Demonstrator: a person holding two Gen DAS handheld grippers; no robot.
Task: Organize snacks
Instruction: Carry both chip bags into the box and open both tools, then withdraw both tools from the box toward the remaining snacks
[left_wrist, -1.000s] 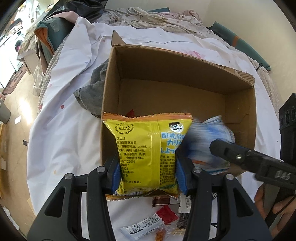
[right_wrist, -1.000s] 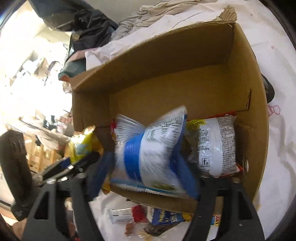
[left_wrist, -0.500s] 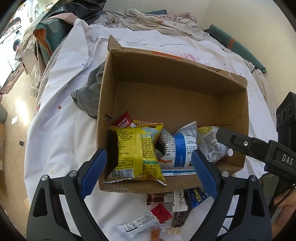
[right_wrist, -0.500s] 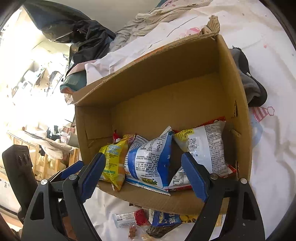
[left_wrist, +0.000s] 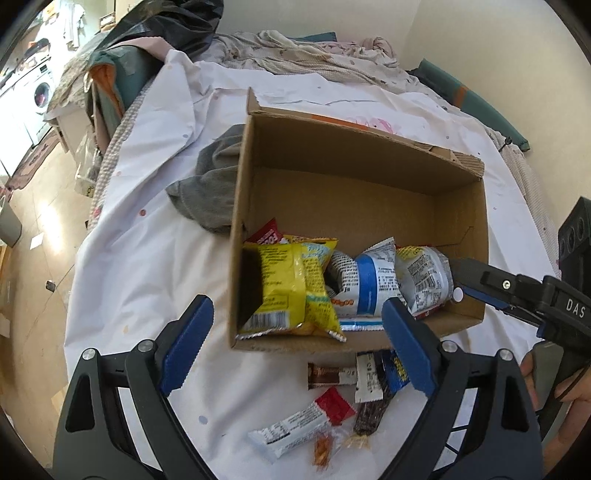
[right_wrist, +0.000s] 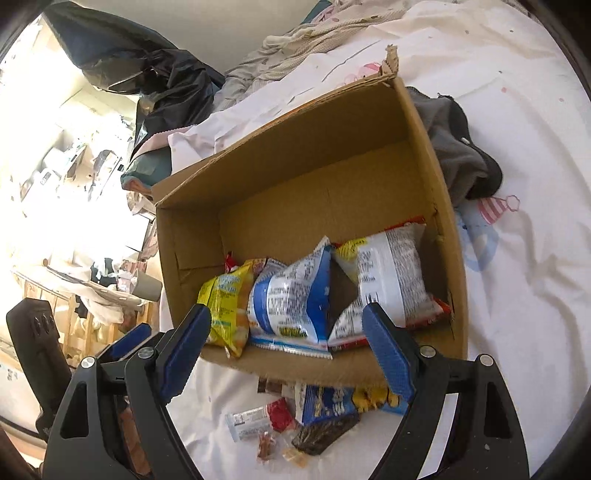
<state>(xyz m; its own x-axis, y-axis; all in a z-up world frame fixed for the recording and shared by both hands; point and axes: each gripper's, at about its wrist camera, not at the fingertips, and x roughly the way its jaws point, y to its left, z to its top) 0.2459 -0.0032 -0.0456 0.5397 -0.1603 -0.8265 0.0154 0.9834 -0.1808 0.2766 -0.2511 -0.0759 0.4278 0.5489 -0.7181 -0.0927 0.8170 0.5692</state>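
A cardboard box (left_wrist: 369, 147) (right_wrist: 295, 155) lies on the white sheet. Along its near wall stand a yellow snack bag (left_wrist: 291, 291) (right_wrist: 227, 302), a blue-and-white bag (left_wrist: 364, 286) (right_wrist: 291, 299) and a white bag with red edge (left_wrist: 424, 275) (right_wrist: 391, 280). My left gripper (left_wrist: 295, 350) is open and empty just in front of the box. My right gripper (right_wrist: 286, 354) is open and empty, also in front of the box; it shows in the left wrist view (left_wrist: 517, 295). Small loose snack packets (left_wrist: 332, 410) (right_wrist: 295, 417) lie on the sheet below the box.
A grey garment (left_wrist: 207, 184) (right_wrist: 458, 158) lies against the box's side. Crumpled bedding (left_wrist: 314, 59) and a black bag (right_wrist: 147, 66) lie behind it. The bed edge drops to the floor (left_wrist: 33, 221) on the left.
Both grippers let go of their bags, the yellow one and the blue-and-white one, which now stand in the box. Both grippers opened and pulled back from the box.
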